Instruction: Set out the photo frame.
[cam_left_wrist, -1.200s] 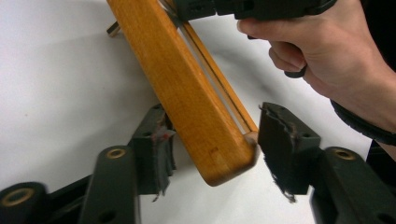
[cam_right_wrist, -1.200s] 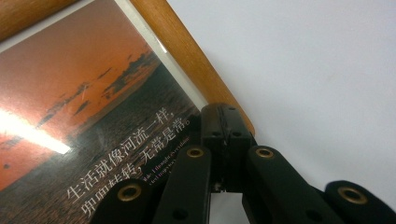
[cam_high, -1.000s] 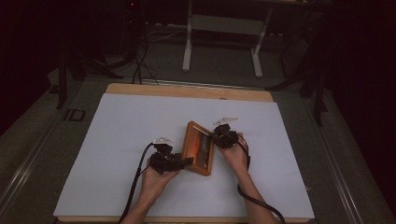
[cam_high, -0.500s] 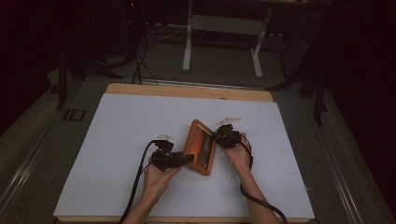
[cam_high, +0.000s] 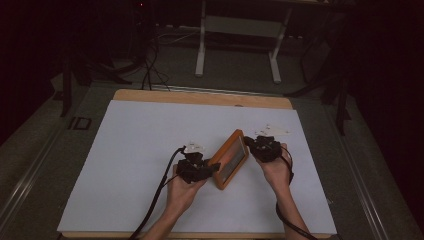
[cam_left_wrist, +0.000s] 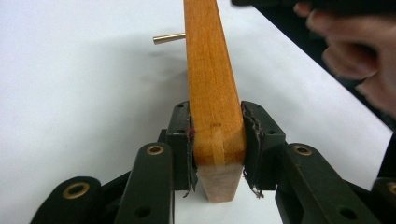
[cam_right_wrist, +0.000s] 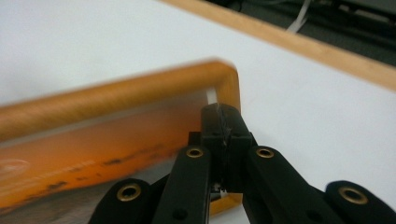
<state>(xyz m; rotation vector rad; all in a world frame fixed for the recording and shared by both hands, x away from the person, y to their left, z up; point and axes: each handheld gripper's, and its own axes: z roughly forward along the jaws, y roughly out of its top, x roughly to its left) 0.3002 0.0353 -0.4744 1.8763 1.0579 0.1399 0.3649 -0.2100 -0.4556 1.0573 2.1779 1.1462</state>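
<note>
High view: the orange-brown wooden picture frame (cam_high: 231, 158) with rounded corners stands tilted up on the white sheet covering the wooden-edged table (cam_high: 150, 140), right of centre, between my two hands. My left gripper (cam_high: 209, 170) meets its near-left edge; my right gripper (cam_high: 248, 143) sits at its far-right edge. A black cable (cam_high: 159, 192) trails back from my left one.

Left gripper view: my jaws have just been closing and now clamp the frame's wooden edge, pads (cam_left_wrist: 189, 149) pressed against both sides. A small brass-coloured peg (cam_left_wrist: 169, 38) juts from the frame farther along. My other hand (cam_left_wrist: 359, 60) shows blurred at upper right.

Right gripper view: my right jaws are fully together, tips resting at the frame's inner edge near its rounded corner; whether they pinch anything I cannot tell.
</note>
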